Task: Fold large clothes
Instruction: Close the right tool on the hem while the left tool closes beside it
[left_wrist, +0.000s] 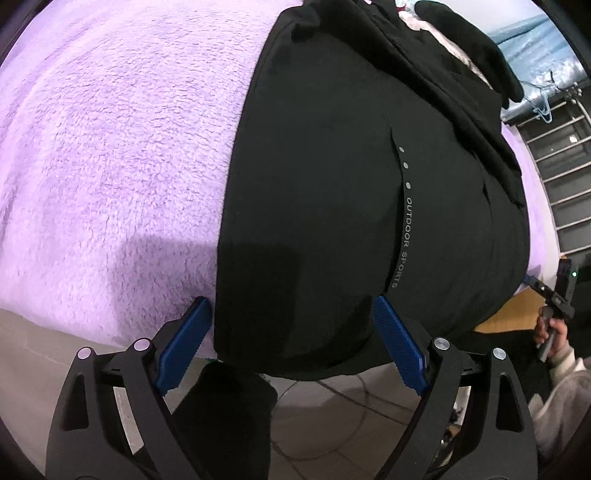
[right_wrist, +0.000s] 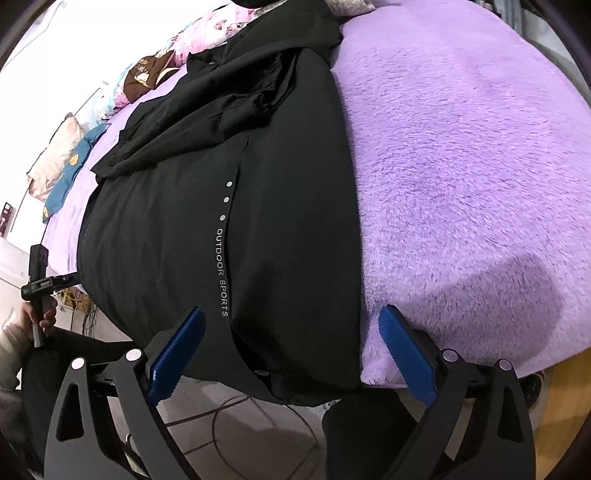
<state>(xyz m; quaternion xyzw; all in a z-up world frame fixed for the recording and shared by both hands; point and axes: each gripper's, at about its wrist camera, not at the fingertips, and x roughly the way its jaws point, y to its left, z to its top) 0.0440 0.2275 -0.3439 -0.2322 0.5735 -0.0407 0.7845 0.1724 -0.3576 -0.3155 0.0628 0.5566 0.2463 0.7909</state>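
Between the blue pads of the left gripper, jaws spread wide and gripping nothing, hangs the near hem of the black garment, its left corner just inside the left pad. Right gripper: jaws likewise wide apart, empty, straddling the garment's opposite hem corner, right pad over the purple fleece blanket. Garment: laid flat along the blanket, hem drooping over the bed edge, "OUTDOOR SPORTS" lettering down one seam, upper part bunched. Beyond: patterned pillows at the far end; tiled floor below the edge.
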